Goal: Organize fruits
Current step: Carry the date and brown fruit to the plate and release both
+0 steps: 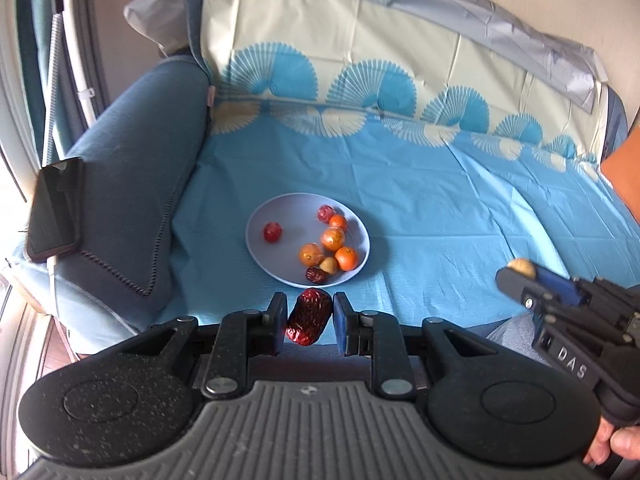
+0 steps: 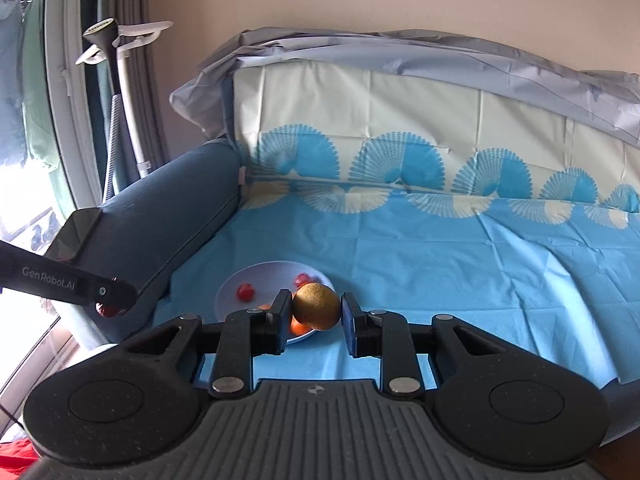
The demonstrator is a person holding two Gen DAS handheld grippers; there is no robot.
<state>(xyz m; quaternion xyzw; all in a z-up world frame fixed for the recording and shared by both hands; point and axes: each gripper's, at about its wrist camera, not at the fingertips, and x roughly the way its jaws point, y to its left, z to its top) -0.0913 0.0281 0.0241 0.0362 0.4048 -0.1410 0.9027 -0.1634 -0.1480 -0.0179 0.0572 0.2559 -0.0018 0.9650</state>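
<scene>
A pale blue plate [image 1: 272,236] lies on the blue cloth and holds several small oranges, red fruits, a dark red date and a tan fruit. My left gripper [image 1: 310,320] is shut on a wrinkled dark red date [image 1: 309,316], held just short of the plate's near rim. My right gripper [image 2: 316,312] is shut on a round tan-brown fruit [image 2: 317,305], held above the plate's [image 2: 240,280] near right edge. The right gripper also shows in the left wrist view [image 1: 520,276] at the right, apart from the plate.
The blue cloth [image 1: 440,208] covers a sofa seat and backrest. A blue armrest [image 1: 132,184] stands left of the plate with a black phone [image 1: 56,208] on it. An orange cushion [image 1: 624,176] is at the far right. The left gripper's arm [image 2: 64,284] crosses the right wrist view's left side.
</scene>
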